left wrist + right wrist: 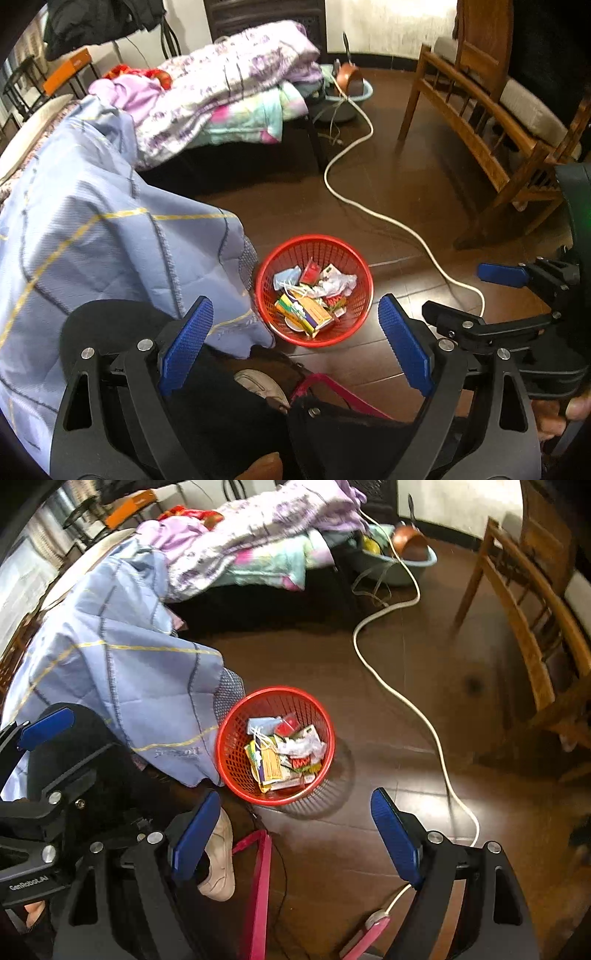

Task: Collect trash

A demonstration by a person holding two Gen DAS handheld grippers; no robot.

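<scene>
A red mesh basket stands on the dark floor beside the bed. It holds trash: wrappers, a yellow box, a pale blue mask and crumpled plastic. My left gripper hangs above and just short of the basket, tilted steeply down and open, with nothing between its blue pads. My right gripper hovers the same way on the basket's near side, open and empty. Each gripper also shows in the other's view: the right gripper at the right, the left gripper at the left.
A blue quilt hangs off the bed down to the basket's left side. A white cable snakes across the floor to the right. A wooden bench stands at far right. A person's shoe and a pink strap lie below the grippers.
</scene>
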